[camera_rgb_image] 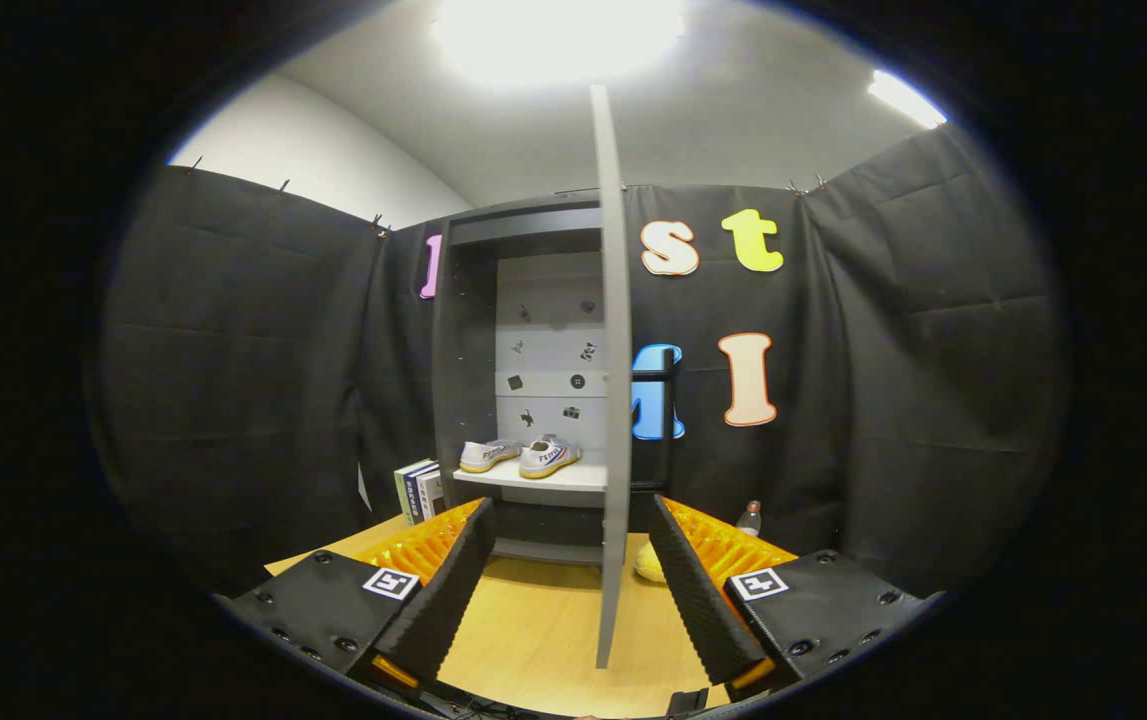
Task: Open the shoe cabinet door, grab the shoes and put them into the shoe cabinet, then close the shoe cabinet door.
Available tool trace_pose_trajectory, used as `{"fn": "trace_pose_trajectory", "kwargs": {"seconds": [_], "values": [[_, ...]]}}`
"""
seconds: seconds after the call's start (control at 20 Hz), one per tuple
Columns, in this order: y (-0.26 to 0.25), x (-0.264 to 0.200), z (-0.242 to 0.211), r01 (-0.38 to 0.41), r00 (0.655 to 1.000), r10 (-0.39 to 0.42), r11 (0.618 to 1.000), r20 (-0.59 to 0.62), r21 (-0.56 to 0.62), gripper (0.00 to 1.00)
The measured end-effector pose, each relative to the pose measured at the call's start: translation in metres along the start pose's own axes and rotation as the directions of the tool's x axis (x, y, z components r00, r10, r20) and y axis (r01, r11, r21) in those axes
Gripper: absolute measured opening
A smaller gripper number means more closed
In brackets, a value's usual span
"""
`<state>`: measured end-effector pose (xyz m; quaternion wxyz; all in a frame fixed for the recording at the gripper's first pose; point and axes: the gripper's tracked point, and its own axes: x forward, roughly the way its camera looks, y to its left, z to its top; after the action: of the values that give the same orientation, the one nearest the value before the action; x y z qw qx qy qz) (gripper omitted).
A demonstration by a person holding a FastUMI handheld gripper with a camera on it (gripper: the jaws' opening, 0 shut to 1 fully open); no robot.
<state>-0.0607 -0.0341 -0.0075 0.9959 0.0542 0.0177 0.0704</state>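
Between wide jaws (nothing gripped), door edge point(613, 400)

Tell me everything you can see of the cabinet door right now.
The cabinet door is a tall, thin grey panel that looks like painted board, seen almost edge-on. It stands open, swung out toward the camera from the shoe cabinet, upright, its lower end above the wooden table. Its edge sits between the fingers of the open gripper, with neither finger touching it. Behind it, the shoes rest on a white shelf inside. No handle is visible on it.
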Motion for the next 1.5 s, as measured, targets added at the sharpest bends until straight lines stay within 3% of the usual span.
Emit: {"fn": "trace_pose_trajectory", "kwargs": {"seconds": [0.35, 0.75, 1.2, 1.5], "values": [[-0.076, 0.033, 0.022, 0.094, 0.995, -0.095, 0.995, 0.038, 0.034, 0.98], [-0.120, 0.087, 0.039, 0.232, 0.970, -0.232, 0.973, 0.074, 0.007, 0.98], [-0.093, 0.107, 0.040, 0.291, 0.956, -0.286, 0.953, 0.066, -0.080, 0.96], [-0.048, 0.113, 0.037, 0.275, 0.961, -0.271, 0.960, 0.054, -0.062, 0.94]]}}
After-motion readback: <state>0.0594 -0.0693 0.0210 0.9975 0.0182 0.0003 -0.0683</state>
